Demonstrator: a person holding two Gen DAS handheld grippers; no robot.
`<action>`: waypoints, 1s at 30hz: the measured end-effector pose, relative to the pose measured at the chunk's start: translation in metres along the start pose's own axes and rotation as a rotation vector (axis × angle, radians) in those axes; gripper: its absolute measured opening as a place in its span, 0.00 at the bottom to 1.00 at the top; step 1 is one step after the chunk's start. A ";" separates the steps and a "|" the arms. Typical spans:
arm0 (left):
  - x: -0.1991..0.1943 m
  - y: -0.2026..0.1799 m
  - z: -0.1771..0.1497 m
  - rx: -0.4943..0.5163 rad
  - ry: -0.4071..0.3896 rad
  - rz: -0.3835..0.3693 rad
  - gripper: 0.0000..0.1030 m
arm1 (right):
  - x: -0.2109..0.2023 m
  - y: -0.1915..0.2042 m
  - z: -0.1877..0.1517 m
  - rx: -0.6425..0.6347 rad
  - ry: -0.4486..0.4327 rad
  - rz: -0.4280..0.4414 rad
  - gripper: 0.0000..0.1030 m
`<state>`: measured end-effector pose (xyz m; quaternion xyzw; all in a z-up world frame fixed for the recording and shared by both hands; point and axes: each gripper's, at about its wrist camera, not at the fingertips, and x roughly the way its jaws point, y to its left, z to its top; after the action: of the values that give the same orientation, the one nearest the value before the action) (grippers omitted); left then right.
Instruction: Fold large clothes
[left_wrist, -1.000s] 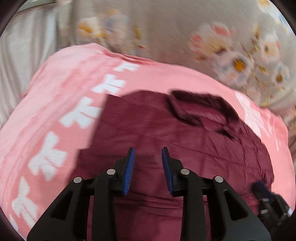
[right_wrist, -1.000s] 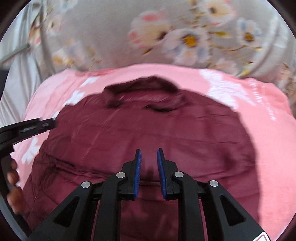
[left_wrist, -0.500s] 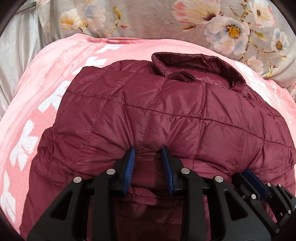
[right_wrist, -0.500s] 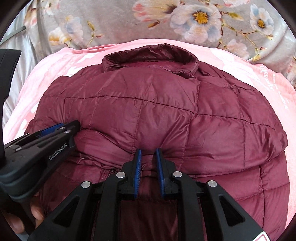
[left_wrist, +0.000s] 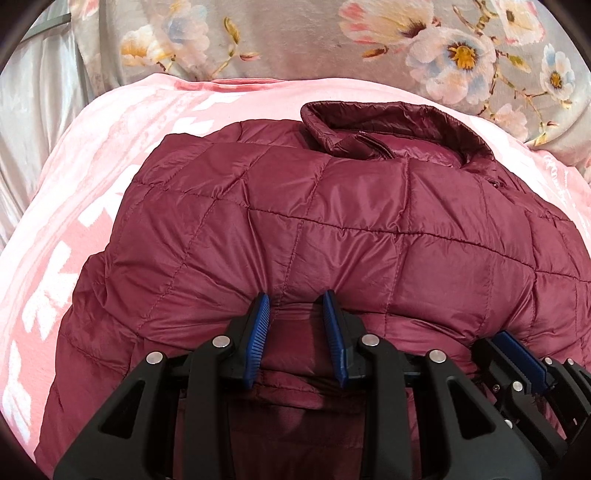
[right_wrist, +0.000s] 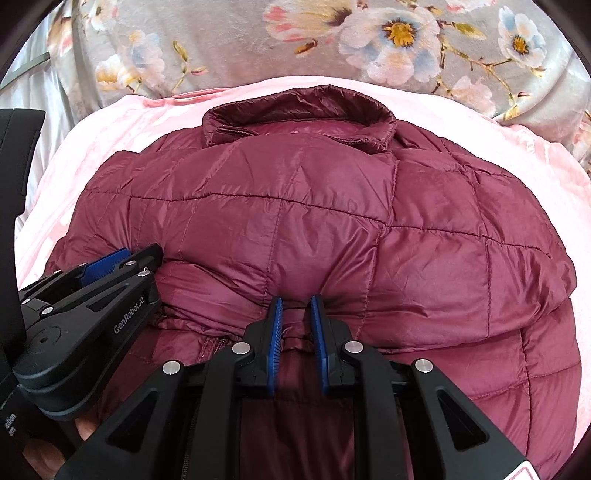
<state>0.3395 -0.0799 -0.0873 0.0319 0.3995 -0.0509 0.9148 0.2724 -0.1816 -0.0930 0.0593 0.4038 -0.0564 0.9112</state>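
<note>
While clenched on its folded hem, both claws, L (left_wrist: 295, 306) & R (right_wrist: 296, 310), w/ maroon jacket (left_wrist: 332, 221) ahead.

The jacket (left_wrist: 332, 229) lies on a blanket (left_wrist: 110, 155), collar (left_wrist: 388, 125) toward the floral cover (left_wrist: 295, 37) behind.

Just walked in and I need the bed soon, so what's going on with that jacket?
A person is folding a maroon quilted jacket on a pink blanket, using a handheld gripper in each hand. The left gripper and the right gripper are each clamped on the folded-over edge nearest the cameras, side by side. The lower part is doubled up over the body, short of the collar at the far end. Nothing has been let go yet.
</note>
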 end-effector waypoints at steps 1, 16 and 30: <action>0.000 0.000 0.000 0.002 0.000 0.002 0.28 | 0.000 0.000 0.000 0.000 0.001 0.001 0.15; -0.029 0.056 0.060 -0.219 -0.064 -0.215 0.48 | -0.057 -0.052 0.049 0.116 -0.148 0.069 0.37; 0.090 0.048 0.127 -0.555 0.197 -0.428 0.55 | 0.056 -0.105 0.115 0.575 -0.007 0.335 0.37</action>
<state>0.4987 -0.0507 -0.0661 -0.2972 0.4821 -0.1273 0.8143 0.3779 -0.3060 -0.0649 0.3795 0.3526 -0.0176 0.8552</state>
